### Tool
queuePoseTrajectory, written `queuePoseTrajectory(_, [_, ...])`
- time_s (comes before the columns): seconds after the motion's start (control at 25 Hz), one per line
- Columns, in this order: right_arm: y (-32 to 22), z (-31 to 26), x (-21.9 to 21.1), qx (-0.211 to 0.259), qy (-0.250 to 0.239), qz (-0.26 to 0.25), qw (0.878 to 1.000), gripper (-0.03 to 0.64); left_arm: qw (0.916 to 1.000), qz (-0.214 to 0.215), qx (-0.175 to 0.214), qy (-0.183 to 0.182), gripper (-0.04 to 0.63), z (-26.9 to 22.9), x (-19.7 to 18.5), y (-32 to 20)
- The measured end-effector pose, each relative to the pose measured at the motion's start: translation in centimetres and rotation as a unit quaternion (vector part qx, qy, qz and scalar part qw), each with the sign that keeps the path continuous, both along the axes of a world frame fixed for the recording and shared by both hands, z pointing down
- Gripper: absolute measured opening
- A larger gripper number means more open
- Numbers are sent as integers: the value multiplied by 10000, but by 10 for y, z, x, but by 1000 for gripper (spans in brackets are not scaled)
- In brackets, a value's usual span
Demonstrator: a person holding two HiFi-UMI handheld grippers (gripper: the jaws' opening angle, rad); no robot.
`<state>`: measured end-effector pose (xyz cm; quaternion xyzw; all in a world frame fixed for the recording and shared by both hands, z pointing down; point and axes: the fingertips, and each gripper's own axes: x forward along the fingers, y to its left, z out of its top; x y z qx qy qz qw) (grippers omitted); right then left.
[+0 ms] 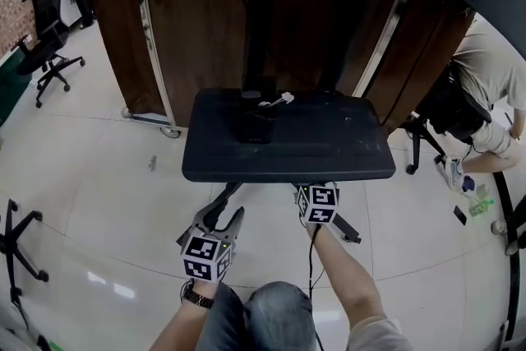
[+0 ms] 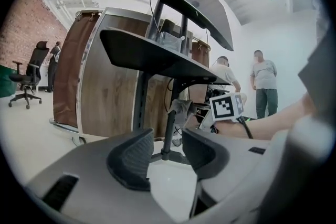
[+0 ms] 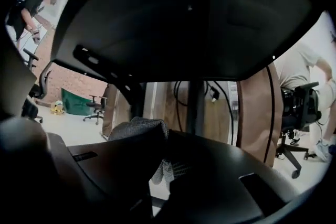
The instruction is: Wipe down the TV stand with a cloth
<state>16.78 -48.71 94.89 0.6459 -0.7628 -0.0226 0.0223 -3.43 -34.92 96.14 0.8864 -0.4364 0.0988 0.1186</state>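
Overhead, TV stand (image 3: 189, 34) looms; right claw (image 3: 164, 164) grips cloth (image 3: 137, 129).

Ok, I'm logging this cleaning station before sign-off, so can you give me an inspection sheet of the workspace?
Surface: dark TV stand shelf, mostly bare.
Job's things: grey cloth, held under the shelf.
Clutter: black box and small white connector on the shelf by the pole.
Grippers: left gripper open and empty, held low; right gripper shut on the cloth.
Cables: black cord trails from the right gripper; dark cords hang behind the pole.
Surroundings: wooden partition behind, office chair at left, seated person at right.
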Motion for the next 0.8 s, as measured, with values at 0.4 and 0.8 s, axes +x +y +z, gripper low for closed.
queuePoseTrajectory(0.4, [-19,143,60,-1485,486,340,9871,6,9999,3,120,-122,193,12,25,-10])
queuePoseTrajectory(0.8, [5,174,18,-1368,407,-205,9896,6,9985,-443,162,-278,193,28,-37,20])
